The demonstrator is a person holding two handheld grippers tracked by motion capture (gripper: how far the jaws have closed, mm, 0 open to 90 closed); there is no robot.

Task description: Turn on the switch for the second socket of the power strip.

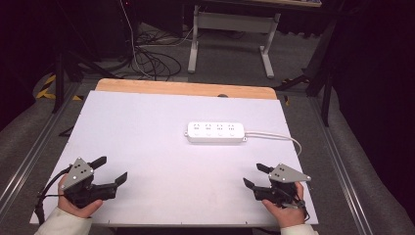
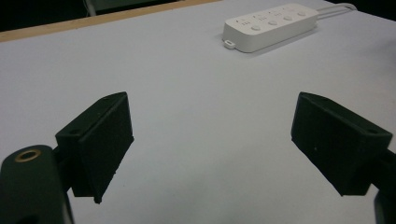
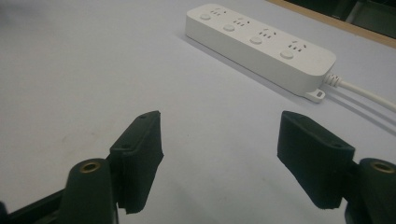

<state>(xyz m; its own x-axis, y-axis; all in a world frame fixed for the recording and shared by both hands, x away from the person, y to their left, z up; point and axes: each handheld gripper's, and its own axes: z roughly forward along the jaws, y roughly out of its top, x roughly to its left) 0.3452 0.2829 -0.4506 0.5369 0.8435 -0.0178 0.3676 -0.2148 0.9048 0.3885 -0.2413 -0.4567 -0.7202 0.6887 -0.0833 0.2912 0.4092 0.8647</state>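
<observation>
White tabletop (image 1: 147,132) w/ wood edge (image 1: 186,88), power strip (image 1: 216,132), dark room

The power strip's (image 1: 216,131) white cable (image 1: 274,135) runs off the table's right edge, its plug unseen.

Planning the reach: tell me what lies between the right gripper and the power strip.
Nothing: bare white table between the right gripper and the power strip, as the high view and right gripper view show.

No readable text, label or number anywhere.
</observation>
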